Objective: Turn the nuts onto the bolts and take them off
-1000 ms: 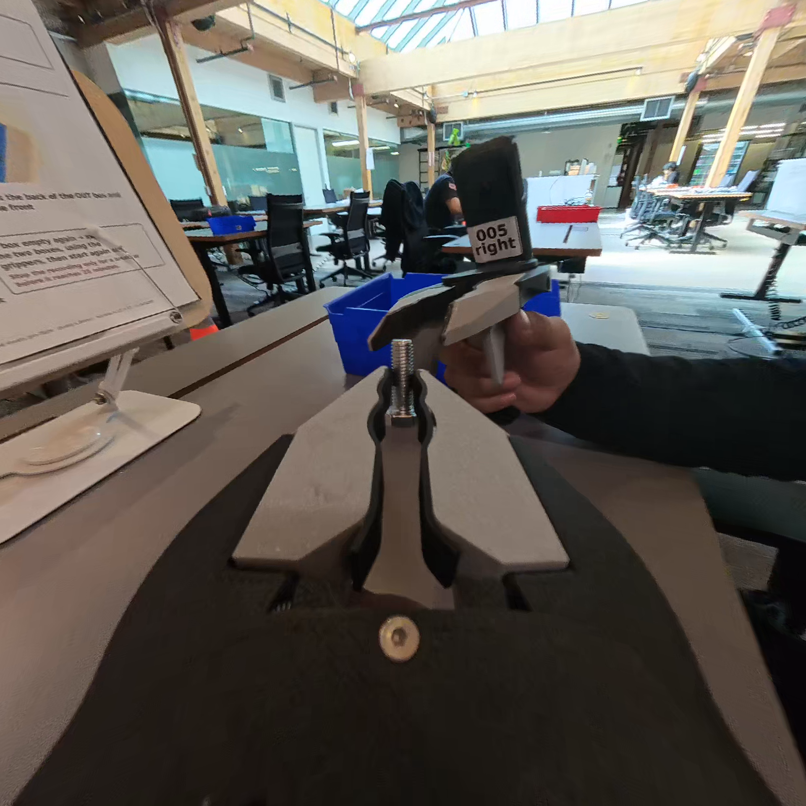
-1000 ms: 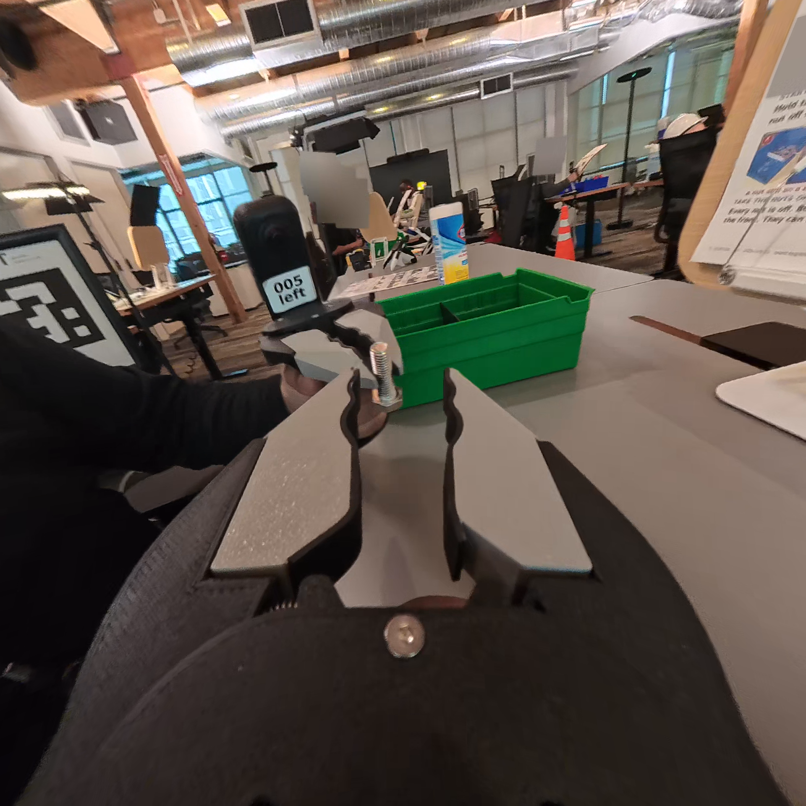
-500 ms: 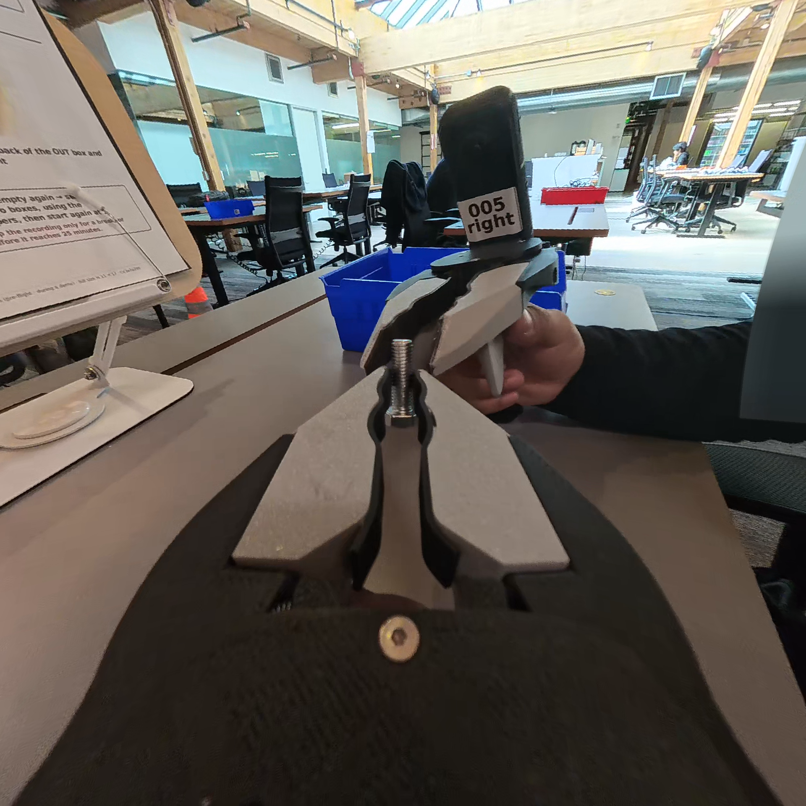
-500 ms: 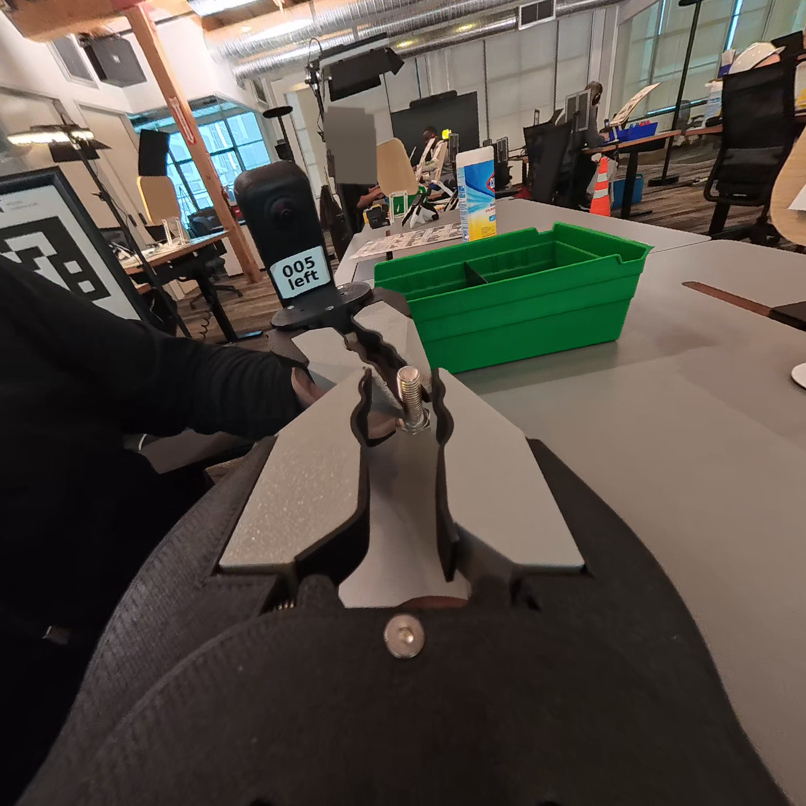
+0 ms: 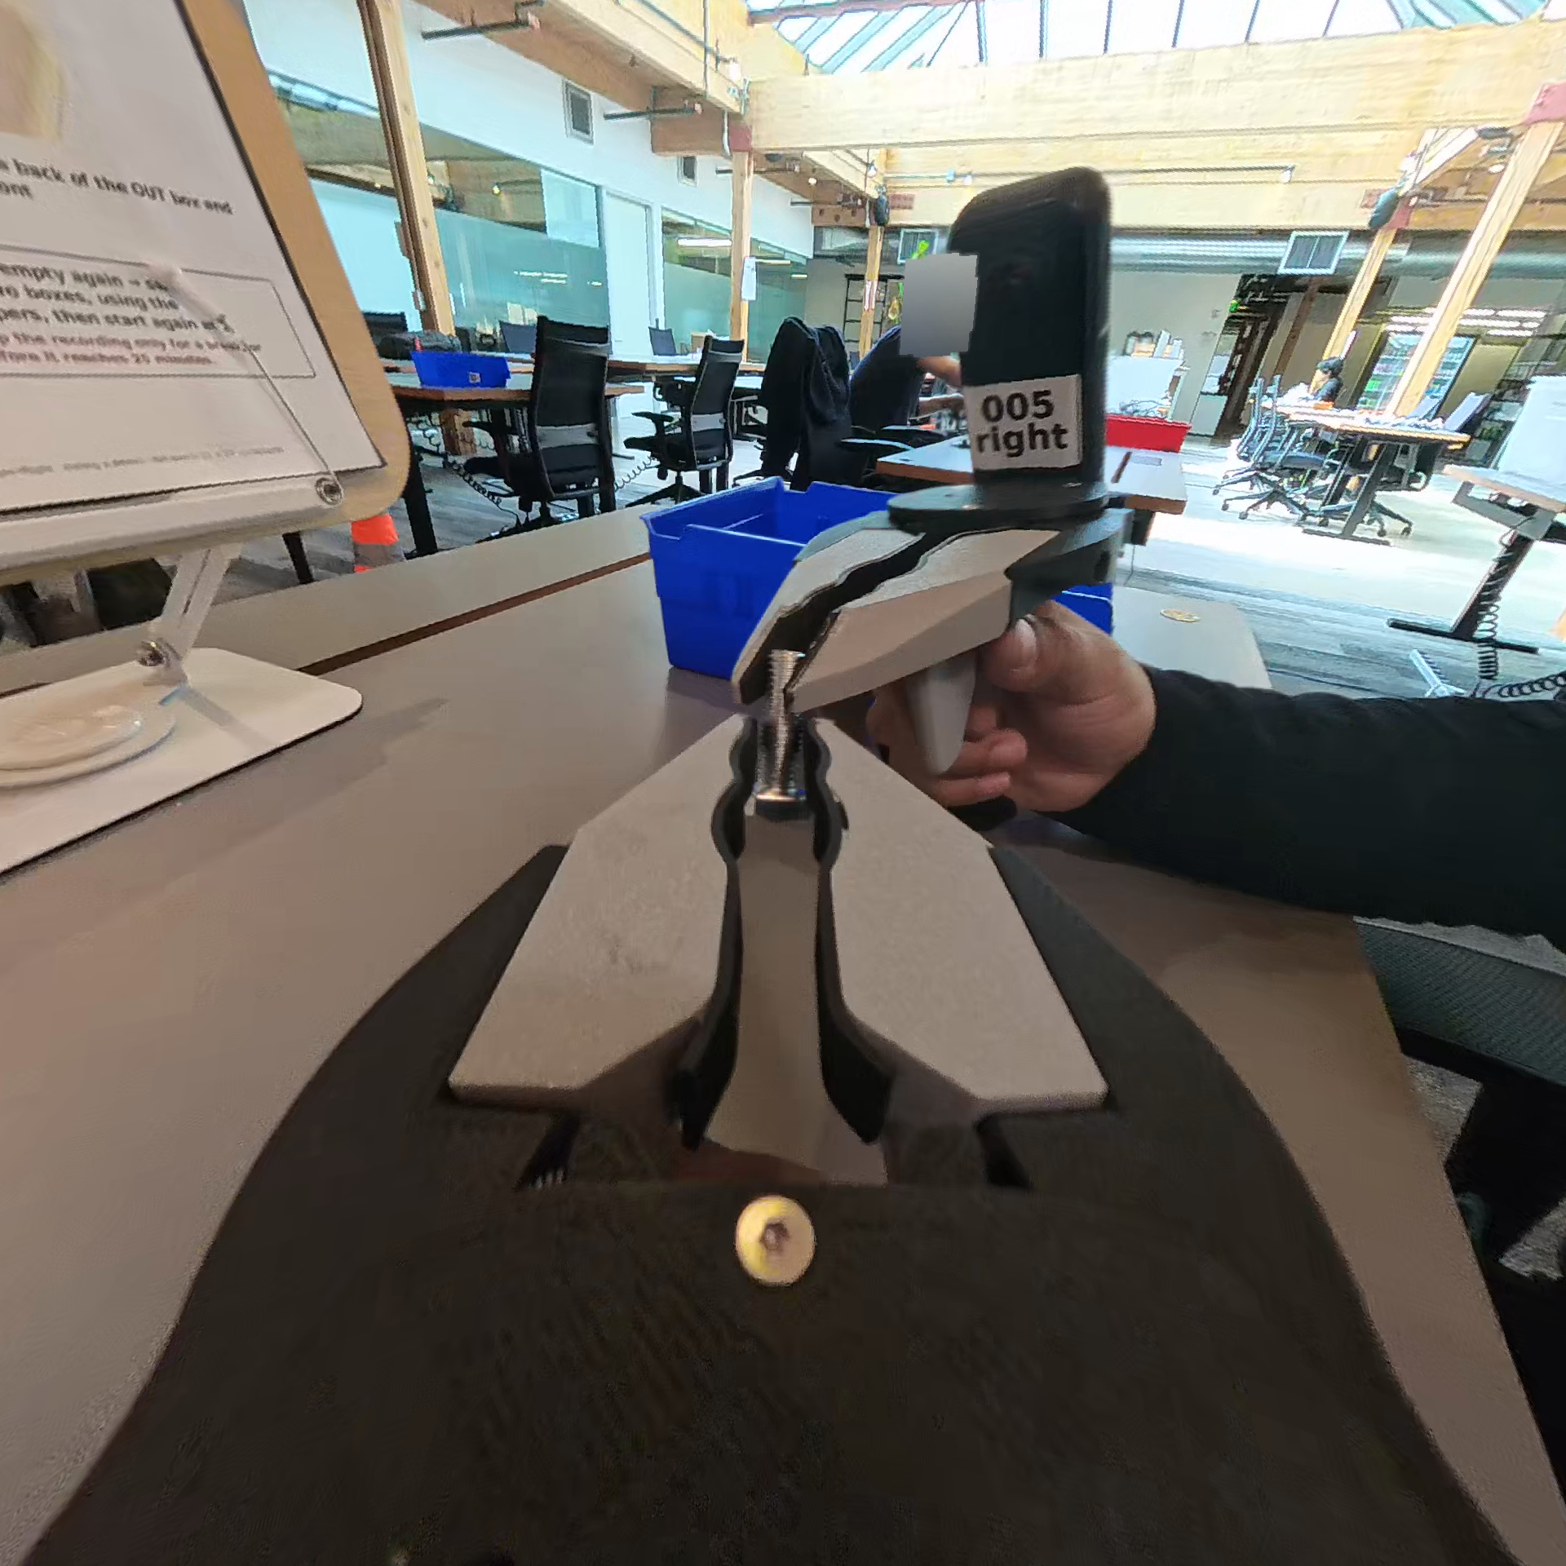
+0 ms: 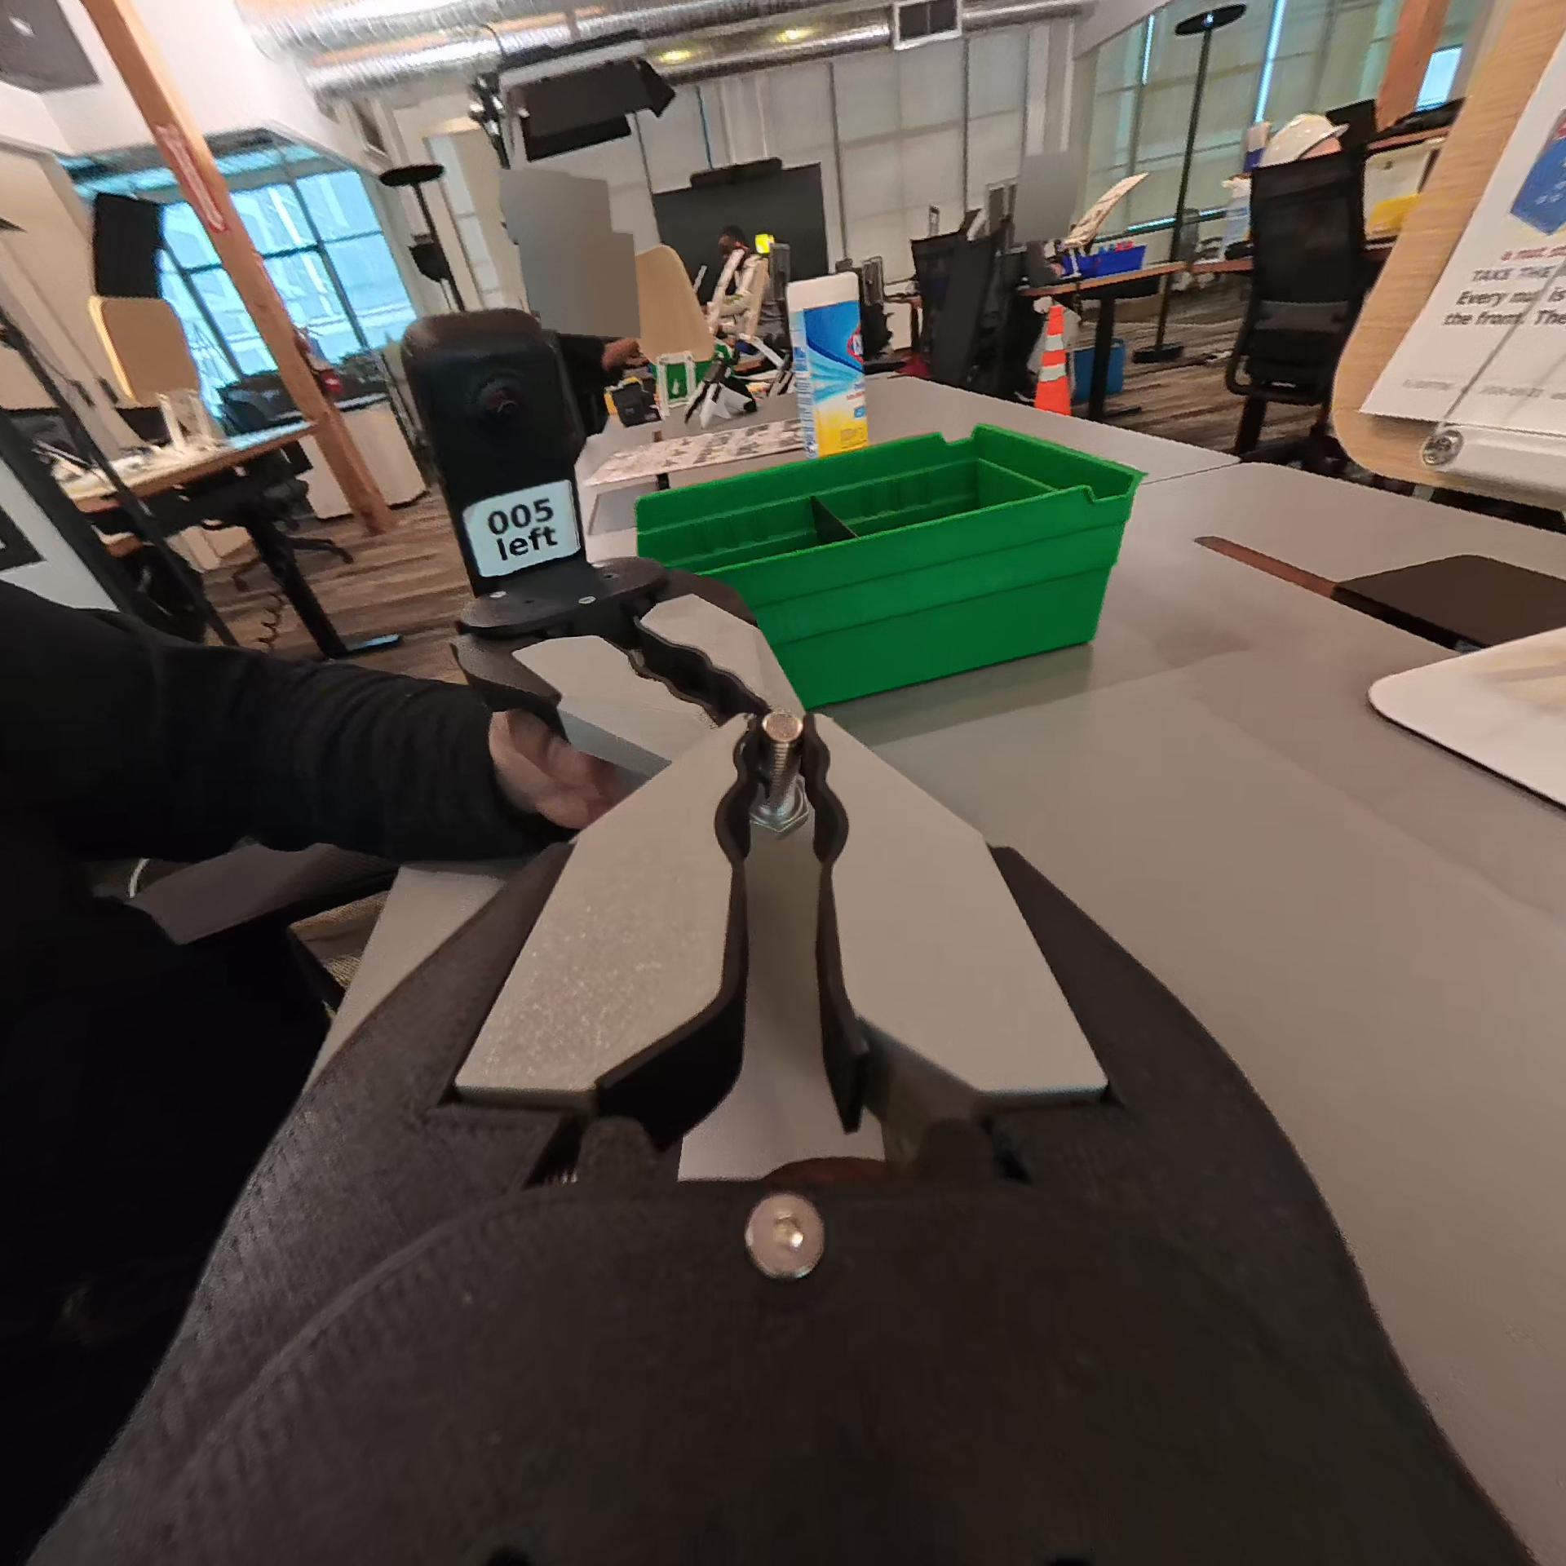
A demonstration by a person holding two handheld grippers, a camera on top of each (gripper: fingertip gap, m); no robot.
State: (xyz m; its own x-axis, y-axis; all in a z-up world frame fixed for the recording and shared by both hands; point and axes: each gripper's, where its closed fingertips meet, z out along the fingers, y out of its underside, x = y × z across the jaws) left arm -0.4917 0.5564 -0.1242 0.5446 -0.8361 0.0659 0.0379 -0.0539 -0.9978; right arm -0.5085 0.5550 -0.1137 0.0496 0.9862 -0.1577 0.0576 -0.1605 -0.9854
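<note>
A silver bolt (image 5: 780,746) stands upright between the fingertips of my left gripper (image 5: 780,763), which is shut on it at its hex piece (image 5: 780,801). I cannot tell whether that hex is a nut or the bolt's head. My right gripper (image 5: 767,678) comes in from the right, tilted down, with its tips around the top of the thread. In the right wrist view my right gripper (image 6: 780,754) is closed on the bolt (image 6: 780,767). The hex (image 6: 778,815) sits low between its fingers, and the left gripper (image 6: 737,708) reaches in from the left.
A blue bin (image 5: 720,576) stands behind the bolt and a green divided bin (image 6: 890,593) on the other side. An instruction board on a white stand (image 5: 169,703) is at the left. A wipes canister (image 6: 826,373) and a dark mat (image 6: 1457,593) lie farther off. The grippers are tip to tip, or close to it.
The right gripper moved in from beside the bolt and closed around its thread; it was open a second ago. The left gripper kept holding the bolt upright.
</note>
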